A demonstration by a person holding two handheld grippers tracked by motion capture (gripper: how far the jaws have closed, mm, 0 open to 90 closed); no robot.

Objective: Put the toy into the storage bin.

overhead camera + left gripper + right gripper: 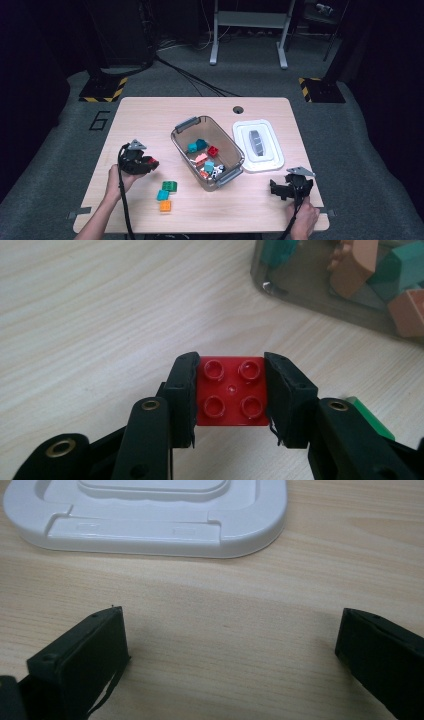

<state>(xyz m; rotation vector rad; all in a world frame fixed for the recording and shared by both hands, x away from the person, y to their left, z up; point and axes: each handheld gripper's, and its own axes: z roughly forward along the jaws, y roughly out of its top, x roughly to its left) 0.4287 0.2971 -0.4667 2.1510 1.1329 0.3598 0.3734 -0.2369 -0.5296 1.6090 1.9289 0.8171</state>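
The left tongs (231, 390) are clamped on a red brick (231, 396), one jaw on each flat side, studs facing the camera, a square grip that should keep it from twisting. In the high view the brick (150, 162) hangs off the surface at the left tongs (145, 164), left of the bin (227, 175), with bare wood under it in the left gripper view. The bin sits mid-surface with its lid (257, 145) off and parked just to its right, so the mouth is open for dropping things in; several bricks already lie inside. Three more wait on the surface below the bin's near left corner: green (169, 186), teal (163, 195) and orange (165, 205), close together and within the left hand's easy reach. The right tongs (286, 190) rest low near the lid's front edge, jaws wide apart, nothing between them, apparently idle while the left hand works.
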